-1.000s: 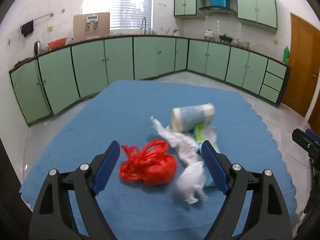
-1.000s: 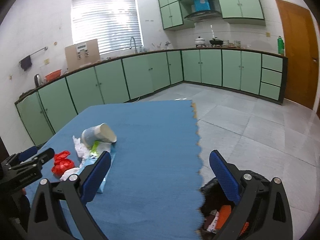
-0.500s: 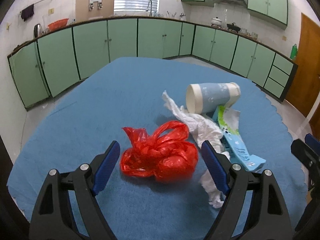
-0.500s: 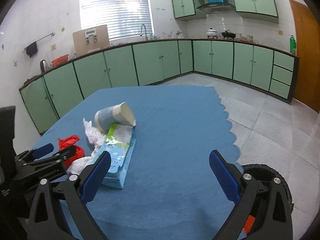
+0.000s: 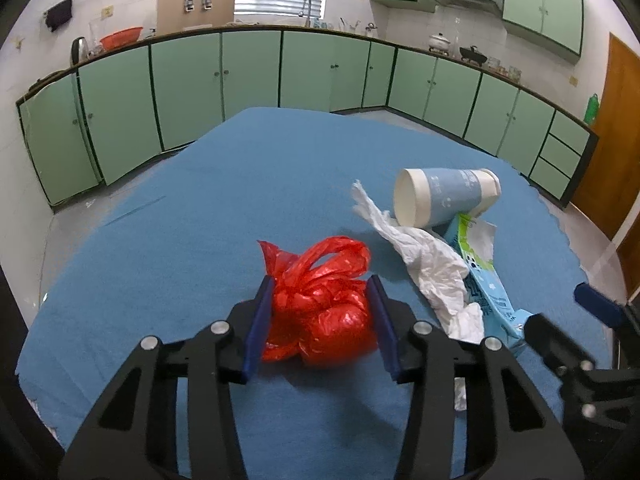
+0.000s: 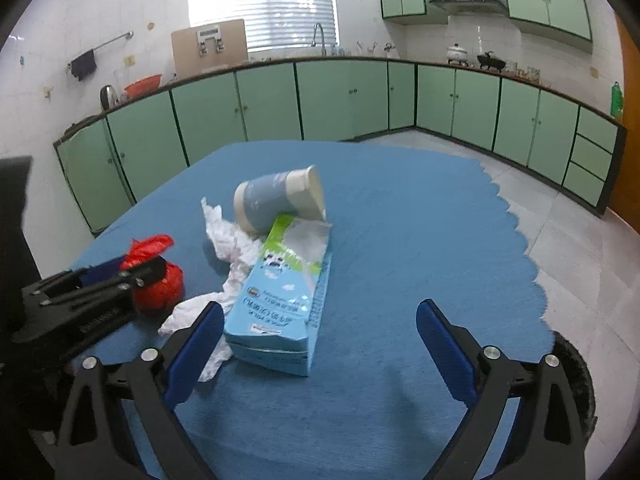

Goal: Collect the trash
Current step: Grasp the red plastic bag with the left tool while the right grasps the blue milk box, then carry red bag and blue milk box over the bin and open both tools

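Barely begun: the left claw point(image 5: 320, 322) is clamped on the red bag point(image 5: 320, 312), not yet lifted off the blue counter point(image 5: 240, 184). The right claw point(image 6: 320, 344) gapes wide; just ahead lie carton point(image 6: 284, 300), cup point(image 6: 280, 200) and tissue point(image 6: 228, 240) (all uncollected).

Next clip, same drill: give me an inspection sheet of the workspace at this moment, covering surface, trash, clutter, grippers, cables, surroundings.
Surface: blue scalloped table mat, flat.
Job's things: crumpled red plastic bag; white crumpled tissue; blue-and-white paper cup on its side, resting on flattened light-blue milk carton.
Clutter: nothing seen.
Grippers: left gripper closed around the bag; right gripper open, empty, near the carton.
Cables: nothing seen.
Surroundings: green kitchen cabinets; black bin rim at table edge.
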Available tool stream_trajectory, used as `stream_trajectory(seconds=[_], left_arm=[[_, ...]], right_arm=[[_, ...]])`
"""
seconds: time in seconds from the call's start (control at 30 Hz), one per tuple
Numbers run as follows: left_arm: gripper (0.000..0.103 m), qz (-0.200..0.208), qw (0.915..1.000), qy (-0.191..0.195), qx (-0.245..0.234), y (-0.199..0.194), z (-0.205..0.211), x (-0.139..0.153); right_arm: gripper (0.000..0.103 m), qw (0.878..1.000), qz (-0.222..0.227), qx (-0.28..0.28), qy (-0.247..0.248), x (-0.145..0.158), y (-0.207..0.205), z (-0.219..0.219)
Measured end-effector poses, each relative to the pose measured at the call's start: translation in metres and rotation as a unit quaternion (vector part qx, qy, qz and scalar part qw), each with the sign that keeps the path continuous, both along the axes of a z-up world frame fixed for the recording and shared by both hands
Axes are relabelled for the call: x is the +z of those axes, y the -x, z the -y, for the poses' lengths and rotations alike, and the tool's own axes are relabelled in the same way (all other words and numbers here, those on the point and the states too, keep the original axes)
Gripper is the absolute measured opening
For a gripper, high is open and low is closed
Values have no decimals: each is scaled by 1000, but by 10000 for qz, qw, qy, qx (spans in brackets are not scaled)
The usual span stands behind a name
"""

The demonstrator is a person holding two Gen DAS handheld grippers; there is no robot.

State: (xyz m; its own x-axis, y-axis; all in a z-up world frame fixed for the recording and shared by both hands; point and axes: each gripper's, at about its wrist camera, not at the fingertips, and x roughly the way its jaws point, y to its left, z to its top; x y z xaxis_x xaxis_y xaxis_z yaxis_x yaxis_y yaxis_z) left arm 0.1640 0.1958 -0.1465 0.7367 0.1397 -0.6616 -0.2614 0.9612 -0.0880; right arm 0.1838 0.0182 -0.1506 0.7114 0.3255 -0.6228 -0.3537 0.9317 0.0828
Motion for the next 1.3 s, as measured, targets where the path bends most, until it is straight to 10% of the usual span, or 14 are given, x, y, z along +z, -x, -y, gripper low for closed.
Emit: stream_trajectory(seconds=[0.87,1.0,1.3], left_arm=[[45,42,9999,-39,-155,13,12,2],[45,-3,9999,-29,-145,12,13,0],[45,59,9998,-59,-197,13,22,6]], right_arm=[[77,9982,-587,-52,55,-15,-21,3],[48,9971,-736,113,125,-20,-23,-4],[46,9989,-461,15,35,-6,-8,15]])
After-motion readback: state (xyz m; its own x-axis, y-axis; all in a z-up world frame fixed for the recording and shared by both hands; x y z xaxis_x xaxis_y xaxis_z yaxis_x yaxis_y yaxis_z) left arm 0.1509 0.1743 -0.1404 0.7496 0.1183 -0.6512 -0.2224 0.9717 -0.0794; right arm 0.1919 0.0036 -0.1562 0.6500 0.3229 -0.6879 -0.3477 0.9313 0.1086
